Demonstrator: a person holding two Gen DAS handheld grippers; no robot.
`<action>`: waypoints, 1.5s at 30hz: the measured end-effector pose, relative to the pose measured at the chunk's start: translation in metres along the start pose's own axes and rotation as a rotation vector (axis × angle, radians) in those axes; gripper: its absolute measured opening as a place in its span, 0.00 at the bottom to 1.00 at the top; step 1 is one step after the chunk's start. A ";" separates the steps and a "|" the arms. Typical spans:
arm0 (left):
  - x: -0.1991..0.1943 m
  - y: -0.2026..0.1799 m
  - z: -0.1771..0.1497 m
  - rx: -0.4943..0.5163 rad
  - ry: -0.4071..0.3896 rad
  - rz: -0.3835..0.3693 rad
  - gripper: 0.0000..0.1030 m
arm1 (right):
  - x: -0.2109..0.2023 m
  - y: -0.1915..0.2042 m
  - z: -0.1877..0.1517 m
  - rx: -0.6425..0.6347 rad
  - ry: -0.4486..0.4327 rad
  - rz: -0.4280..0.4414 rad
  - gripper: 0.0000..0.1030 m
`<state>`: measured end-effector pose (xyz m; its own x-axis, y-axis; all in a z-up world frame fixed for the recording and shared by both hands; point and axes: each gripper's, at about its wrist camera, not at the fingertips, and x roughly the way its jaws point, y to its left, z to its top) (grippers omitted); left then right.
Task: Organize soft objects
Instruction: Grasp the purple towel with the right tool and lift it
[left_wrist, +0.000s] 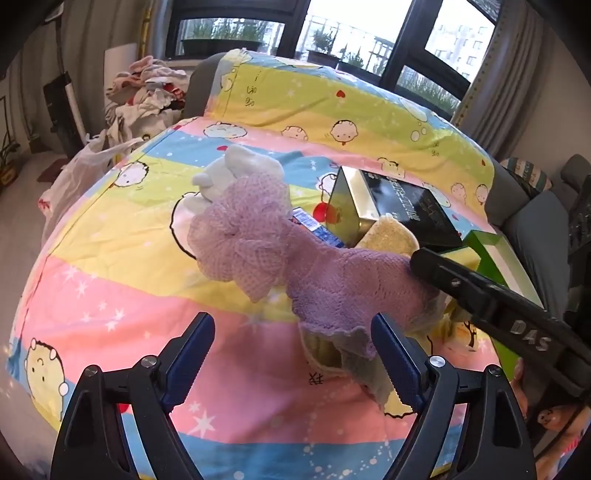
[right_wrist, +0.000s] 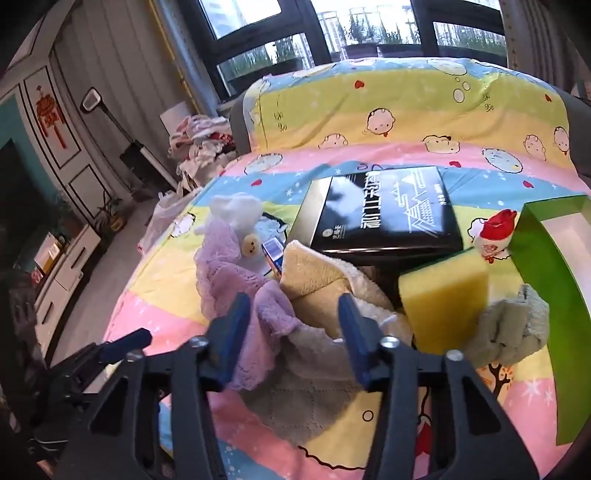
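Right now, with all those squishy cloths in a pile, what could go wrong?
The purple cloth and cream towel overlap between the right gripper fingers, so it might grab both. Pulling the pile could nudge the yellow sponge leaning beside it. The left gripper is open, holding nothing down.

A striped cartoon-print quilt (right_wrist: 406, 110) covers the seat and backrest. On it a black box (right_wrist: 384, 214) lies beside an open green box (right_wrist: 532, 266) at the right. Far left, a clothes heap (left_wrist: 144, 92) sits below dark-framed windows (left_wrist: 402, 40).
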<state>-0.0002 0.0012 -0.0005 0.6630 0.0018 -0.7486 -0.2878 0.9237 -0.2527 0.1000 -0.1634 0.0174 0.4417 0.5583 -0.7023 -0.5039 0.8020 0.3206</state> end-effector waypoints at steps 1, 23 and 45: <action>0.000 0.001 0.000 -0.005 0.001 0.004 0.85 | 0.002 -0.001 -0.001 -0.003 0.004 -0.004 0.29; -0.014 -0.001 0.002 -0.042 0.018 -0.089 0.85 | -0.114 0.000 0.007 -0.035 -0.151 -0.056 0.06; 0.008 -0.040 -0.054 0.109 0.184 -0.212 0.85 | -0.038 -0.047 -0.095 0.157 0.189 -0.062 0.17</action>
<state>-0.0204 -0.0562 -0.0298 0.5608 -0.2563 -0.7873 -0.0735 0.9317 -0.3556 0.0367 -0.2426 -0.0313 0.3144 0.4687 -0.8255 -0.3524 0.8651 0.3570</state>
